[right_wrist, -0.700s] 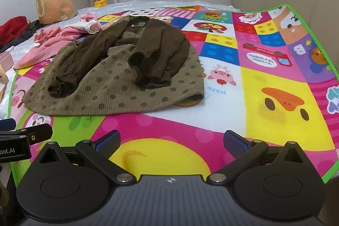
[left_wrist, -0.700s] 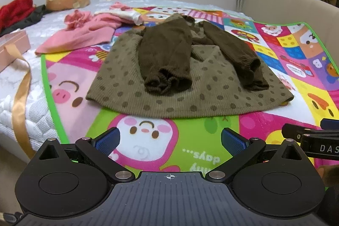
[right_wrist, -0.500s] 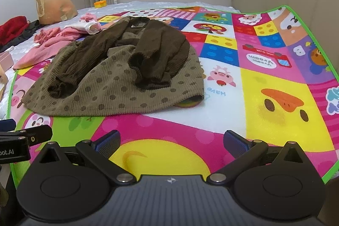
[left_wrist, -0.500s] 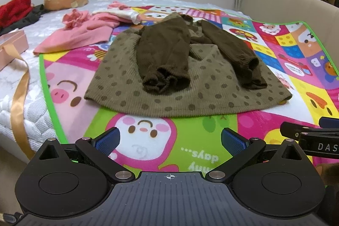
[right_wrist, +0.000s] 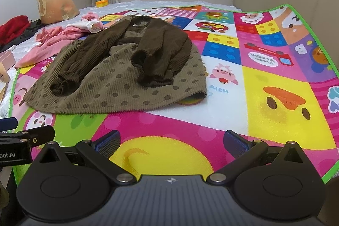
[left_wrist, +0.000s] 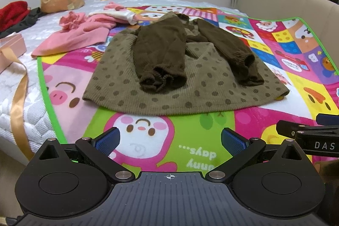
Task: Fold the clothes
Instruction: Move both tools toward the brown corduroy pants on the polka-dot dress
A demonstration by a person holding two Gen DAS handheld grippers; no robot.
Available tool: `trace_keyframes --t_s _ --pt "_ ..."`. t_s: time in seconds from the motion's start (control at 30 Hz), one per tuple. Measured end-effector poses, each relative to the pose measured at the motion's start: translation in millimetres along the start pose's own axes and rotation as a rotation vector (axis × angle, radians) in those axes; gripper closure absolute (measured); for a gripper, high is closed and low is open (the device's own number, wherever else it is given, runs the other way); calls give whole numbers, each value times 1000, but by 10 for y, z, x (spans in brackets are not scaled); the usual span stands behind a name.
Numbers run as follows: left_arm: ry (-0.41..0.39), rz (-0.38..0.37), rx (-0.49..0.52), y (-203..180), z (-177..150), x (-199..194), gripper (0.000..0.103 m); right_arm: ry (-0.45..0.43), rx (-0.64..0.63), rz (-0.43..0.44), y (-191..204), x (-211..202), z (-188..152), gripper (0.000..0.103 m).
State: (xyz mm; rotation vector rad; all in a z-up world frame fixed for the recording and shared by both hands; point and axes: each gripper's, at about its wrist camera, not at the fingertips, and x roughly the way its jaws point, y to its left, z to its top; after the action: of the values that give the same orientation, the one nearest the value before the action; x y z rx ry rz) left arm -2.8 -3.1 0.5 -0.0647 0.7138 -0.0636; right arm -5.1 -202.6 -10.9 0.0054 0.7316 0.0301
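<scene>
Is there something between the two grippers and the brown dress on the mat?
Nothing visible. Between the open left gripper and the dress lies only bare mat; the same holds for the open right gripper. The pink clothes lie off to the left, beside the dress.

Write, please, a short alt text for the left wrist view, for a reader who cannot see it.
A brown dotted dress lies flat on a colourful cartoon mat on a bed, both dark sleeves folded over its front. The left gripper is open and empty above the mat's near edge. Pink clothes lie behind on the left.
</scene>
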Motion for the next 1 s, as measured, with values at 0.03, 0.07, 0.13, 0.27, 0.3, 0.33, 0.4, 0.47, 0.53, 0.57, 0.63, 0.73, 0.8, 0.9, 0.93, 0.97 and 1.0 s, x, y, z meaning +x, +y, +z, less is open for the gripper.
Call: trace_keyframes --t_s 0.03,0.07,0.13,0.27,0.3,0.33,0.4,0.47,0.53,0.57,0.63,0.73,0.8,0.9,0.93,0.97,1.0 --pt "0 0 0 1 0 1 0 -1 -1 1 -1 -1 1 0" --pt "1 -1 0 1 -2 2 0 -3 -3 1 2 -5 -1 0" --pt "3 -1 3 1 -4 2 0 -9 -7 0 27 -29 -20 0" --pt "4 -1 7 -5 -8 -4 0 -10 -5 1 23 -35 -24 0" --pt "3 -1 8 -6 -10 -5 0 -10 -4 2 14 -34 -21 0" --pt "3 -2 9 -7 -12 -8 0 -10 -3 3 14 -36 -25 0" --pt "3 -2 12 -11 -14 -12 0 -9 -3 4 14 -38 -29 0" --pt "5 -1 12 -12 -17 -13 0 -7 -3 4 9 -34 -29 0" --pt "7 -1 13 -13 -20 -12 0 -7 -4 4 22 -33 -37 0" --pt "7 0 13 -15 -20 -12 0 -6 -5 5 18 -31 -34 0" --pt "7 1 14 -18 -22 -12 0 -7 -6 5 23 -30 -36 0" --pt "8 1 15 -20 -19 -13 0 -6 -7 4 29 -29 -47 0" --pt "7 1 16 -19 -18 -14 0 -5 -6 3 25 -26 -50 0" --pt "7 0 19 -21 -23 -12 0 -4 -6 2 27 -24 -56 0" --pt "7 0 19 -23 -27 -14 0 -3 -7 3 27 -23 -56 0" --pt "7 -1 20 -24 -29 -14 0 -3 -8 3 28 -23 -57 0" --pt "8 -1 20 -24 -31 -13 0 -2 -9 4 34 -24 -59 0"
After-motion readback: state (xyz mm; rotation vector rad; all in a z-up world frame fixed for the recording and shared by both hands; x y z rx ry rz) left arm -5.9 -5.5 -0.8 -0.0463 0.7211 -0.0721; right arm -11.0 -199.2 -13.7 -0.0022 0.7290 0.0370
